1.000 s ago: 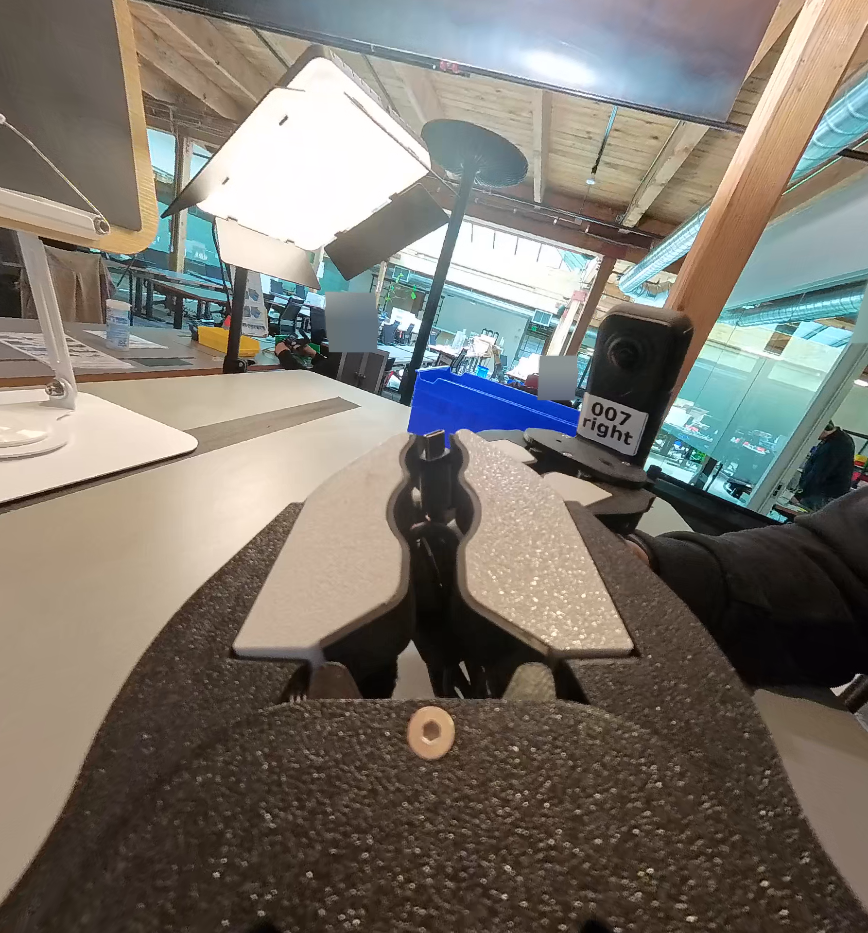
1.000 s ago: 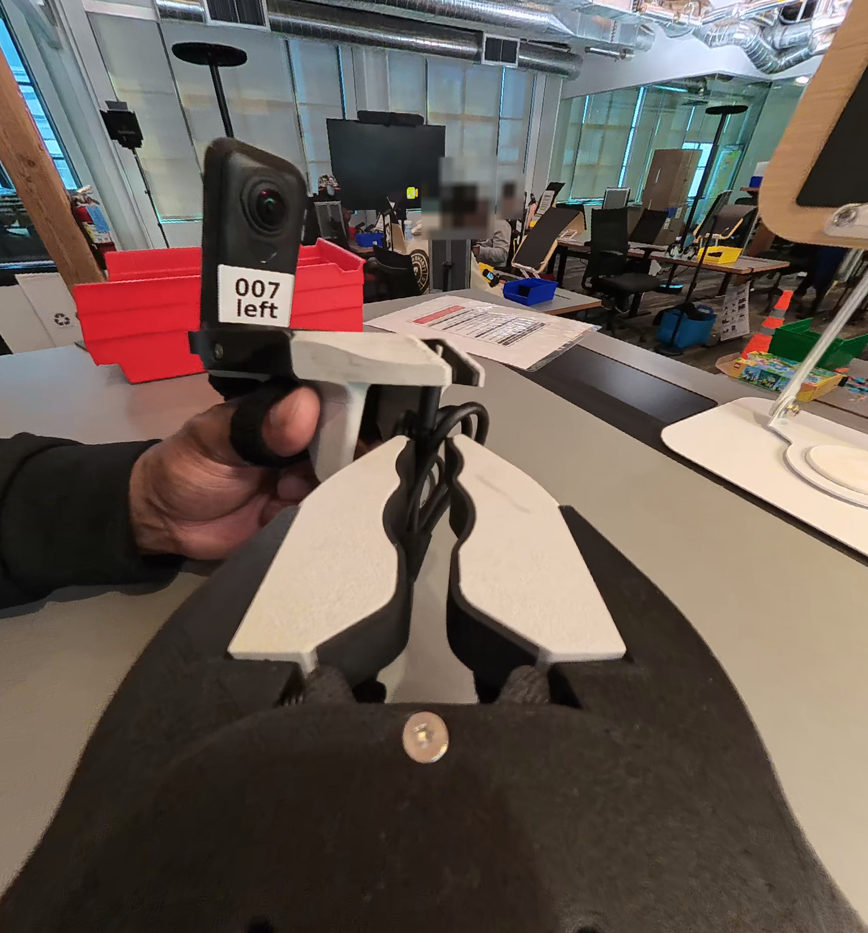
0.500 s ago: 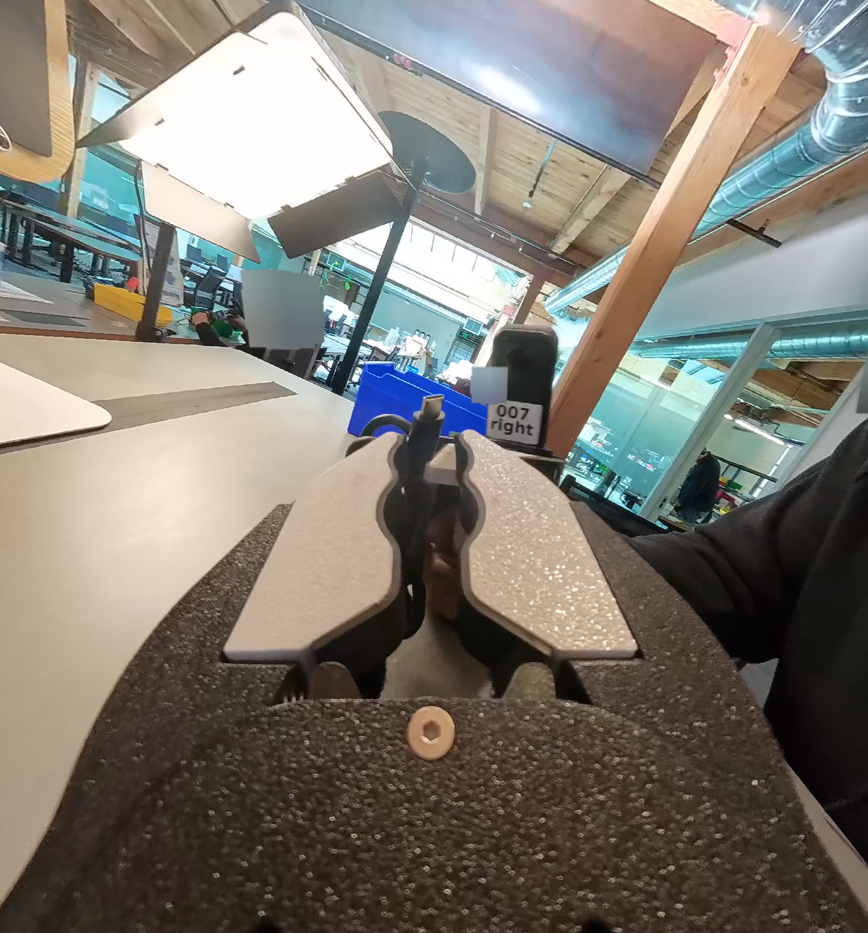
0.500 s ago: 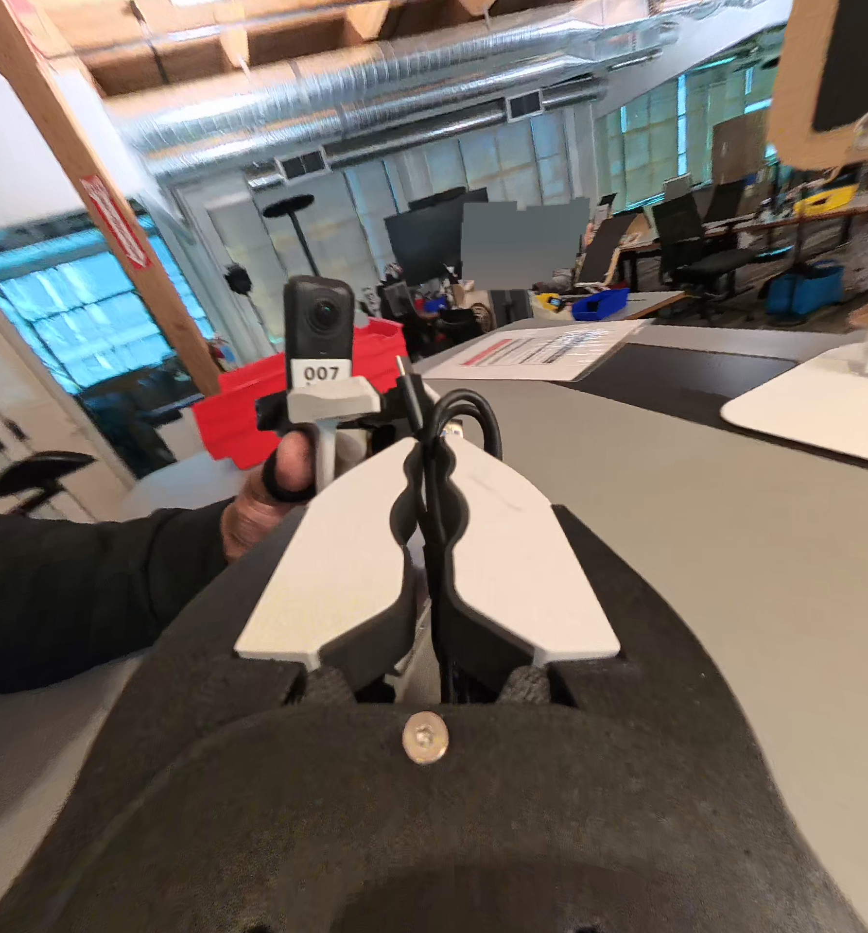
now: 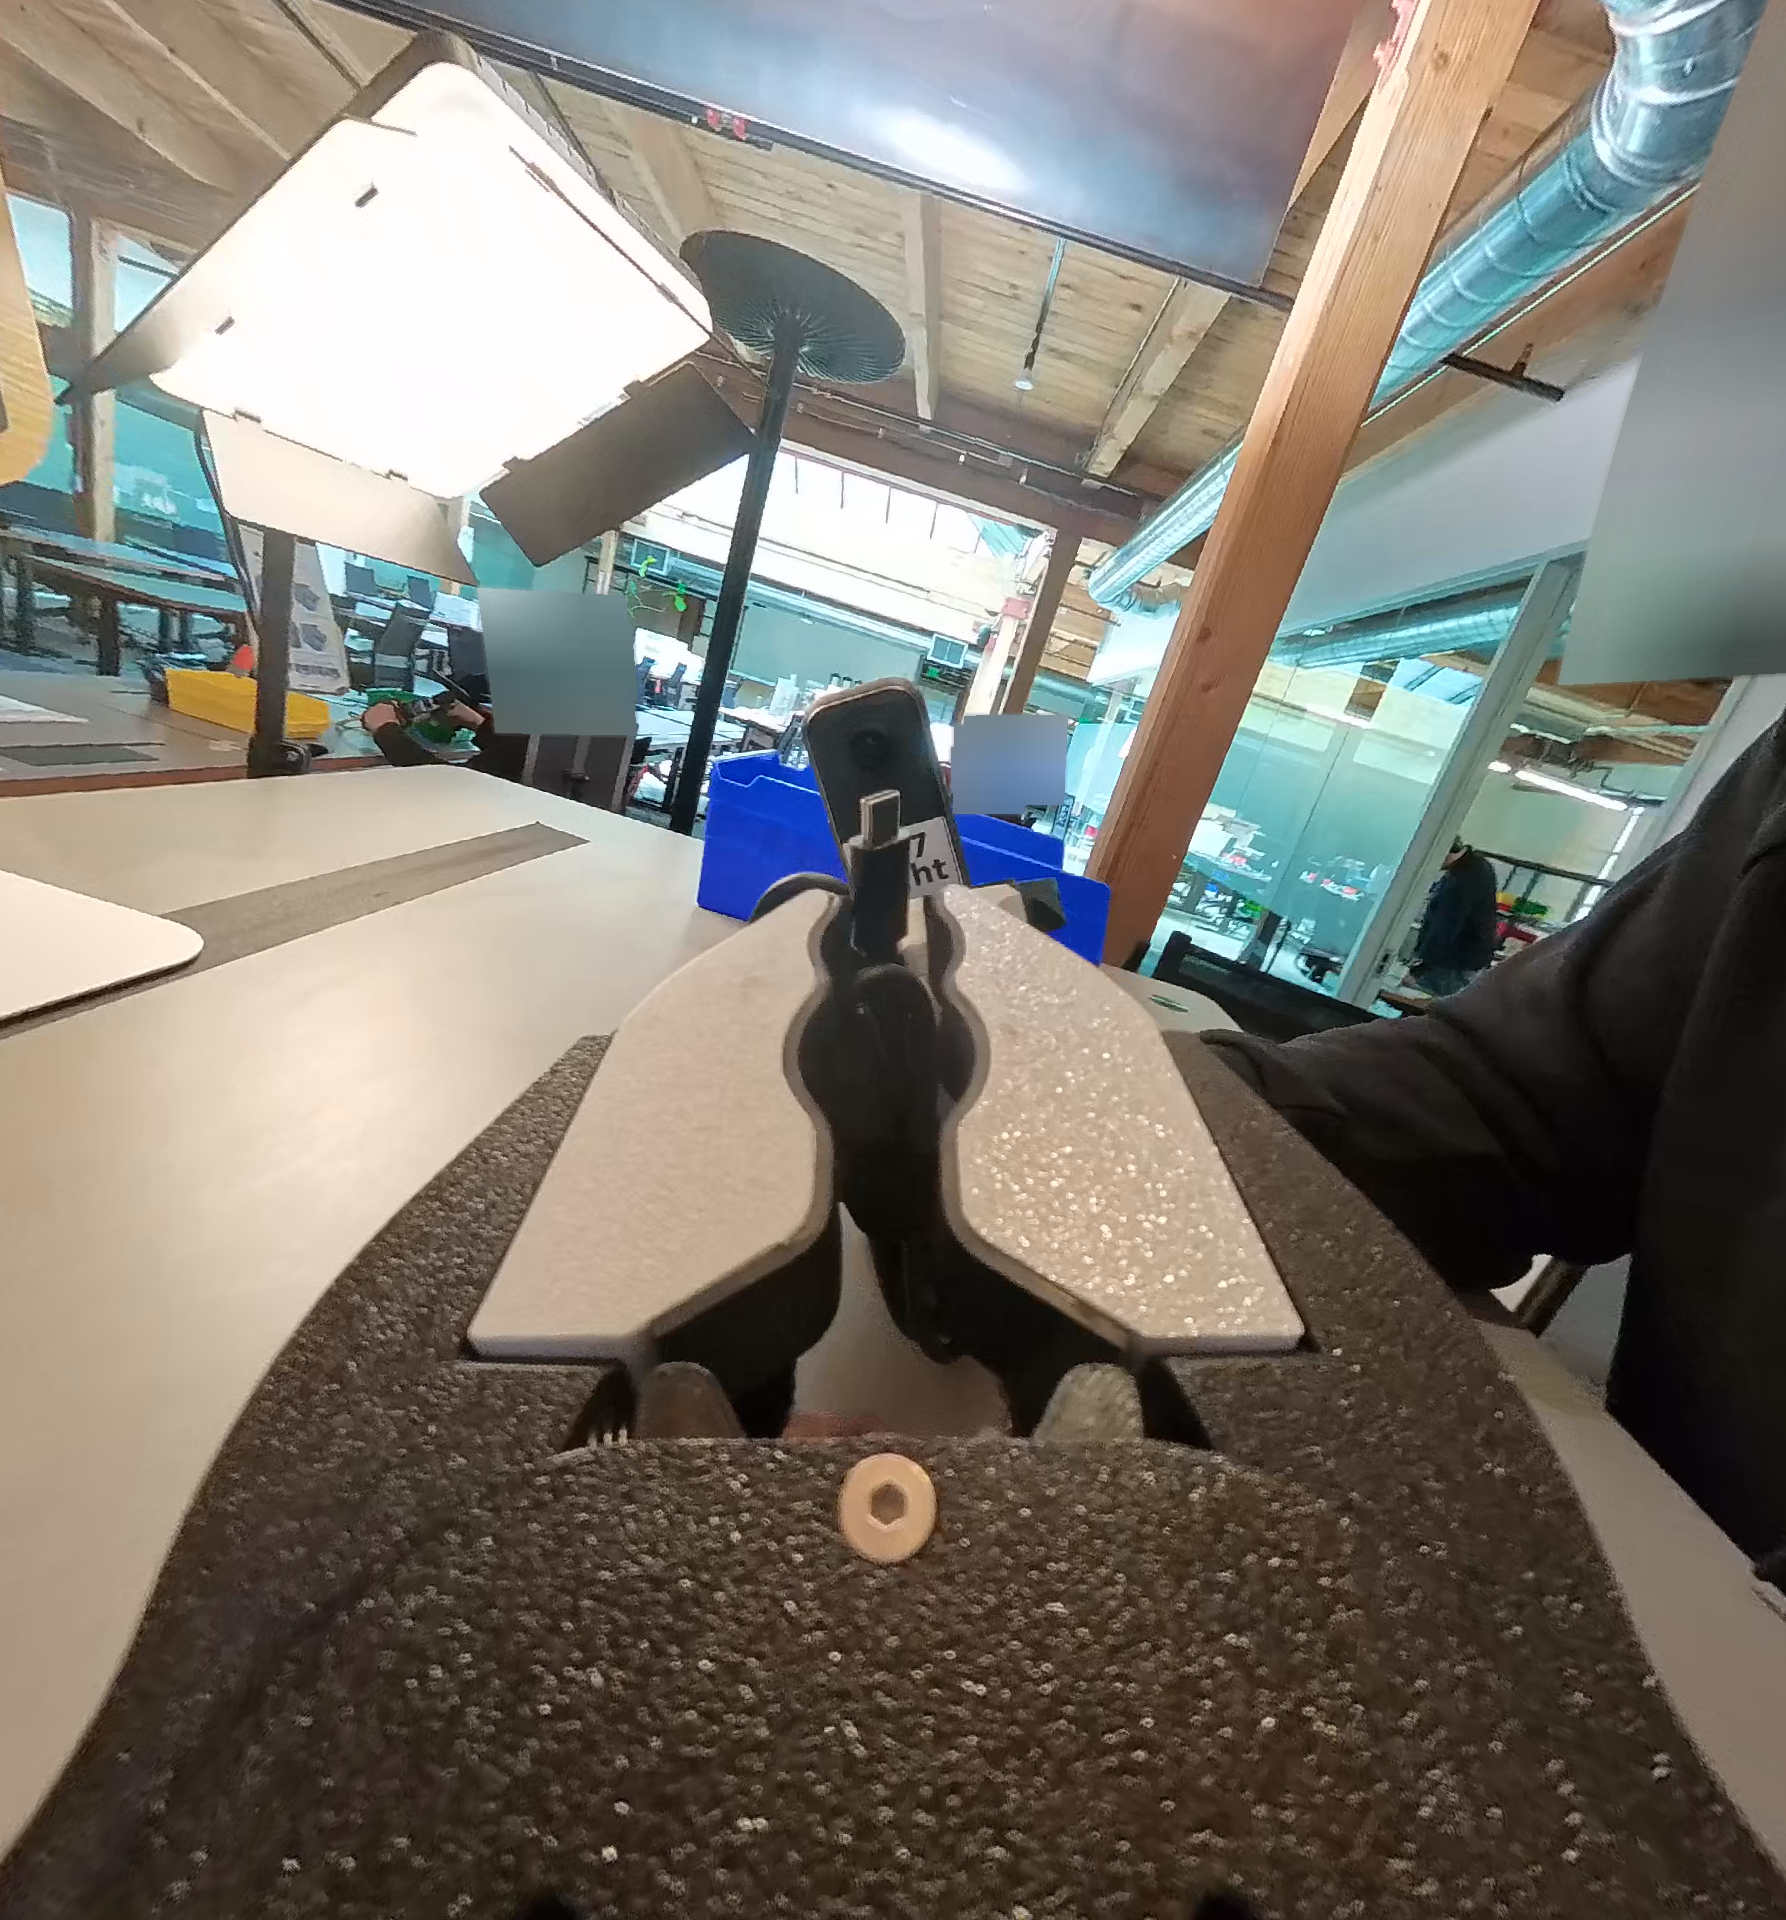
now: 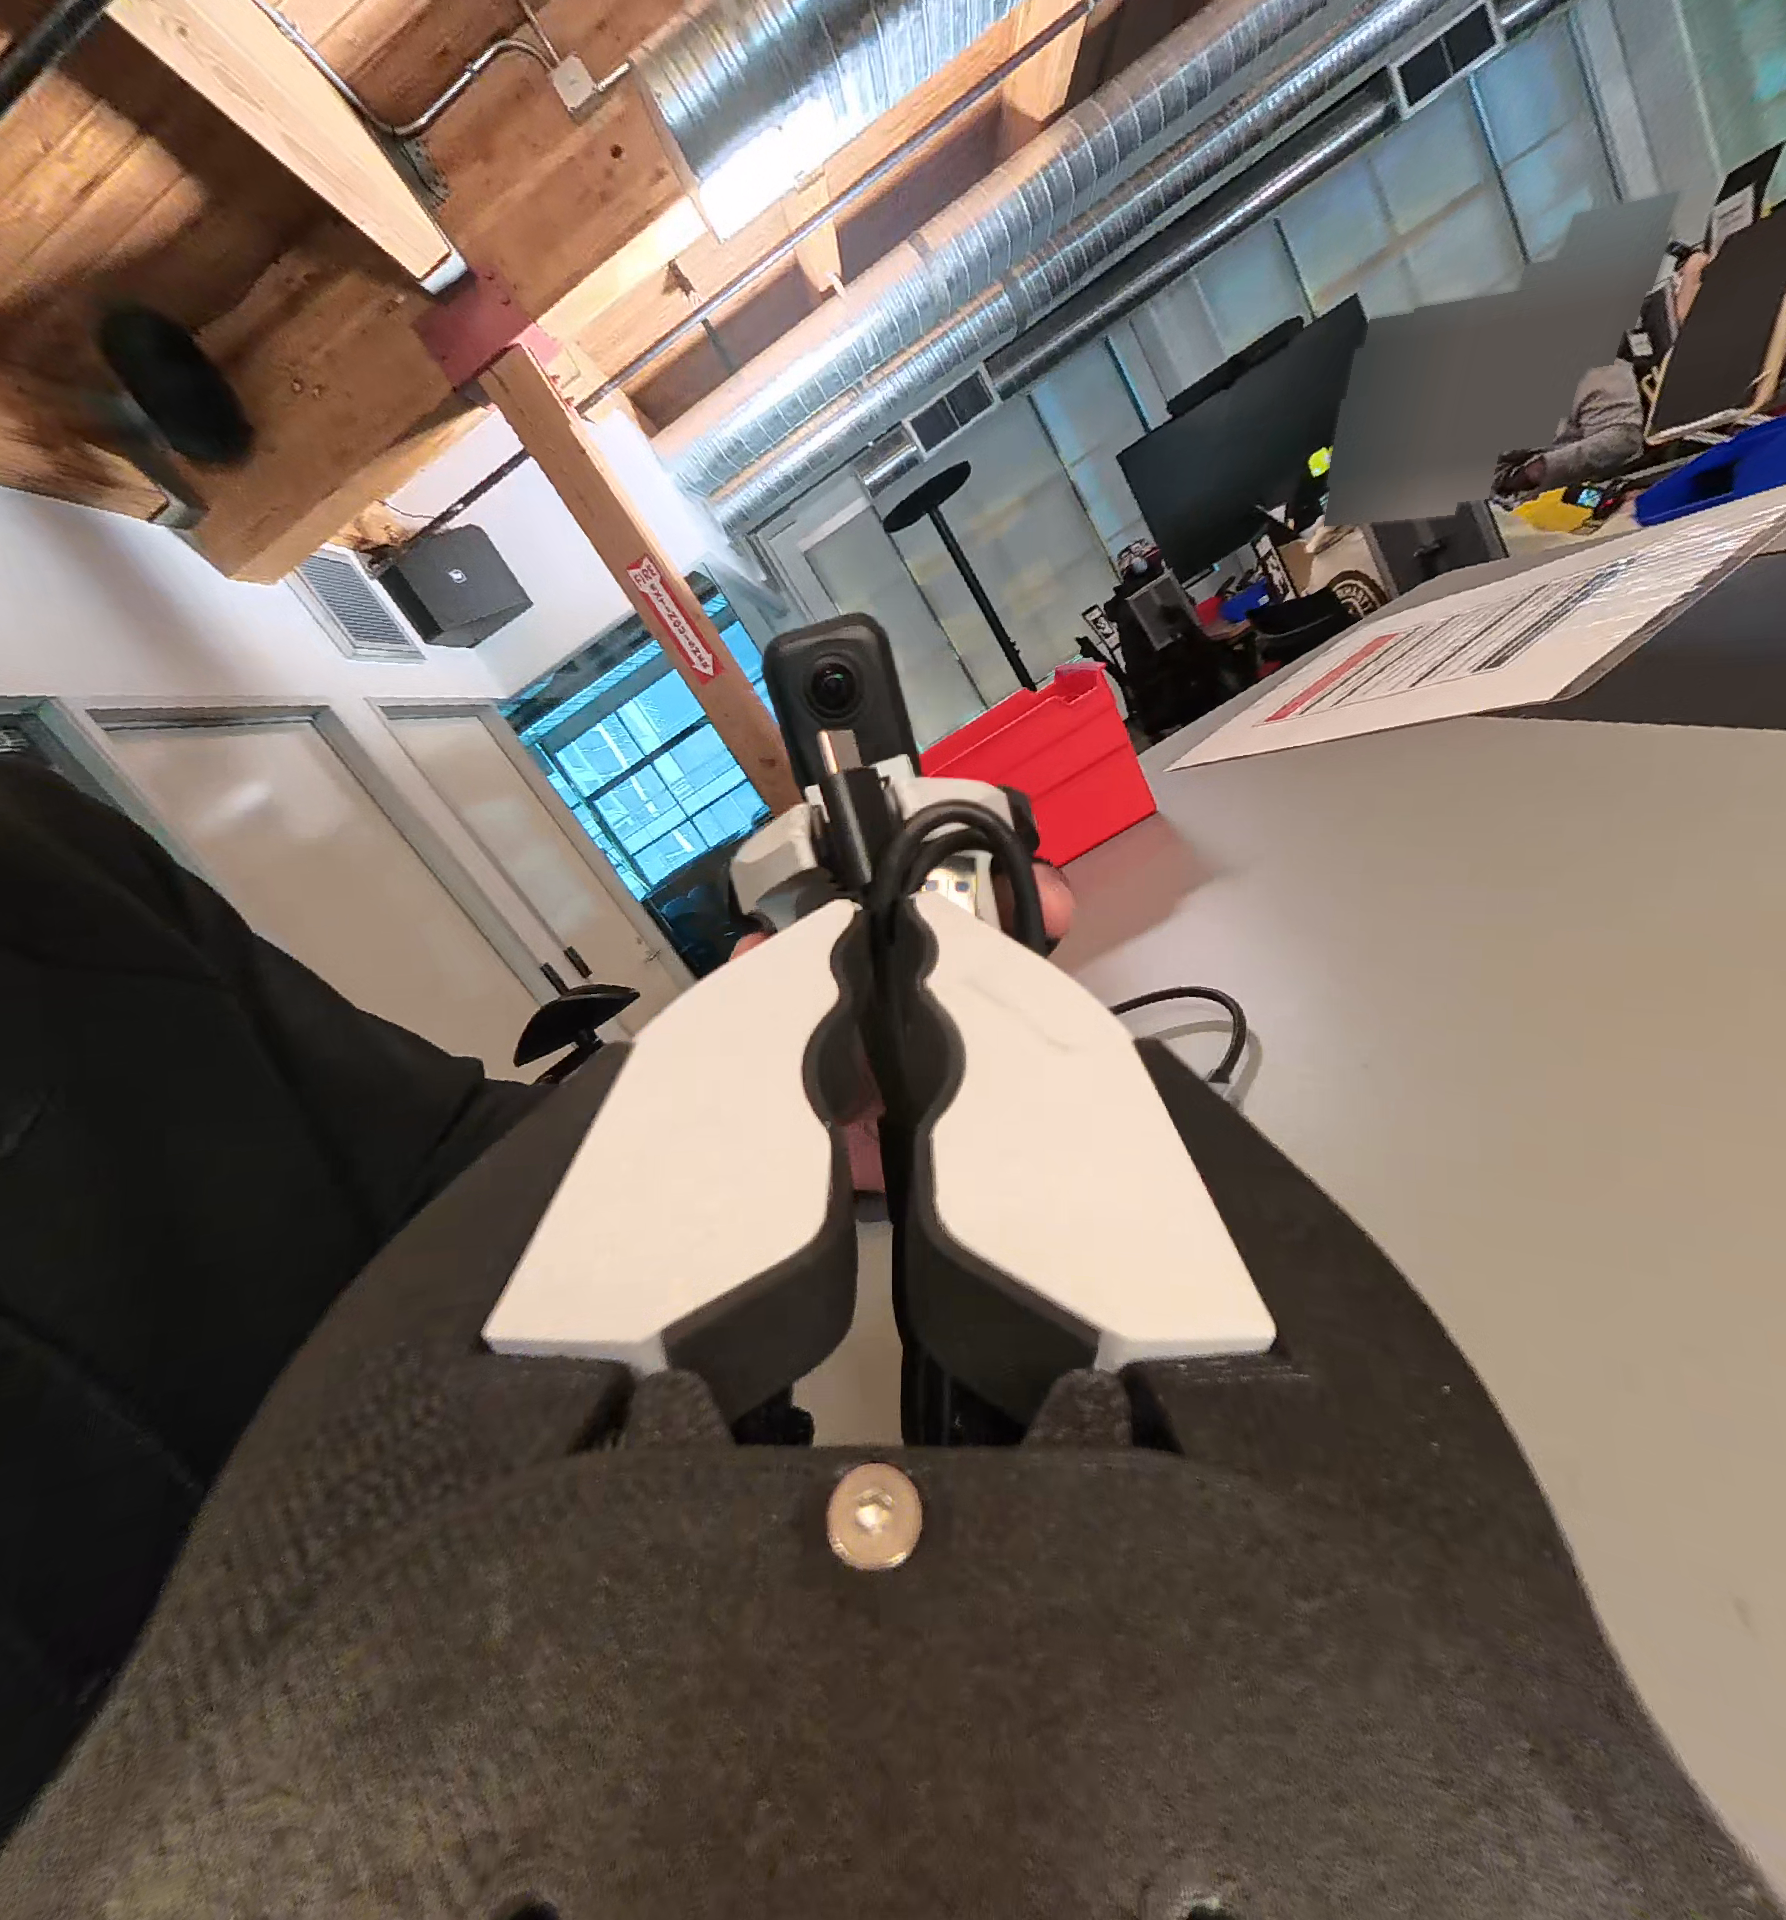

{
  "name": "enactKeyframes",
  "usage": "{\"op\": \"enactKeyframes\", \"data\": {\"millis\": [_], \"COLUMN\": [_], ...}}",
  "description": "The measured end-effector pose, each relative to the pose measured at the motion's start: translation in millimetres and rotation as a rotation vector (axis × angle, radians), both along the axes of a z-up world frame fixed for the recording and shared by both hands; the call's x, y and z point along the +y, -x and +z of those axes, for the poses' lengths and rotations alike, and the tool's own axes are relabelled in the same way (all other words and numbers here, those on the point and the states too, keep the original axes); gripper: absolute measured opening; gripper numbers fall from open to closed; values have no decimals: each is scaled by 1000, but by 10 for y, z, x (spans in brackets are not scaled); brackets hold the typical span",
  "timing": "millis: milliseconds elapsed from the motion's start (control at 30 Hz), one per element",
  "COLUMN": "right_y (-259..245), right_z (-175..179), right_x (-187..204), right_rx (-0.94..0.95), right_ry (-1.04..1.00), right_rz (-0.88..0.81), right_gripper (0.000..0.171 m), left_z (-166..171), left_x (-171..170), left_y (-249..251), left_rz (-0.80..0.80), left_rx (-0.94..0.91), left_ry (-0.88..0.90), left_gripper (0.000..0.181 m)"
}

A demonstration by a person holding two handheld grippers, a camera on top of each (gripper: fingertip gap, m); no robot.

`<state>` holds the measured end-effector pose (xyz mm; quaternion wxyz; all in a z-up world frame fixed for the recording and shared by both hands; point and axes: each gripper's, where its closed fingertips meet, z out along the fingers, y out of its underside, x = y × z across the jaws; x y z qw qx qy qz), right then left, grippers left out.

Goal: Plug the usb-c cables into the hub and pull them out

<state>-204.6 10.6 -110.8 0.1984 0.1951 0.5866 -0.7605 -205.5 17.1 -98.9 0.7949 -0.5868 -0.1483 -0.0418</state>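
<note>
Left tool (image 5: pixel 884 935): pinching cable (image 5: pixel 881 883), plug up | Right tool (image 6: pixel 884 925): pinching looped cable (image 6: pixel 956 842) | Blue bin (image 5: pixel 764 842), red bin (image 6: pixel 1055 764): on desk (image 5: pixel 193 1122), contents hidden | Hub: unseen

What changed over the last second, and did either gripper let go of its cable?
Neither let go. The right gripper has tipped up and rolled, so its view now takes in ceiling ducts, with the table slanting. The left gripper has swung round to face the other rig's camera. Unchanged: both stay shut, the left on a USB-C plug, the right on a looped black cable.
</note>
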Motion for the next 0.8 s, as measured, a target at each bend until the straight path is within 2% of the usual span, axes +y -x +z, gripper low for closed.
{"op": "enactKeyframes", "data": {"millis": [100, 133, 367, 633, 700, 733, 800], "right_y": [-80, -91, -79, -130, -148, -153, -181], "right_z": [-2, -8, -39, -28, -29, -33, -26], "right_x": [-32, -45, -77, -77, -79, -82, -80], "right_rx": [19, 30, 50, 48, 43, 39, 42], "right_ry": [-10, -19, -57, -43, -41, -43, -38], "right_rz": [43, 42, 9, 53, 72, 78, 98], "right_gripper": [4, 4, 4, 4, 4, 4, 4], "left_z": [-36, -40, -55, -11, 9, 28, 42], "left_x": [5, 18, 15, 12, 12, 13, 24], "left_y": [62, 46, 37, -28, -70, -124, -171], "left_rz": [57, 44, 74, 109, 94, 68, 54], "left_rx": [1, 5, 59, 175, 198, 221, 246], "left_ry": [40, 45, 91, 104, 96, 87, 89], "left_gripper": [36, 35, 29, 25, 20, 11, 10]}}
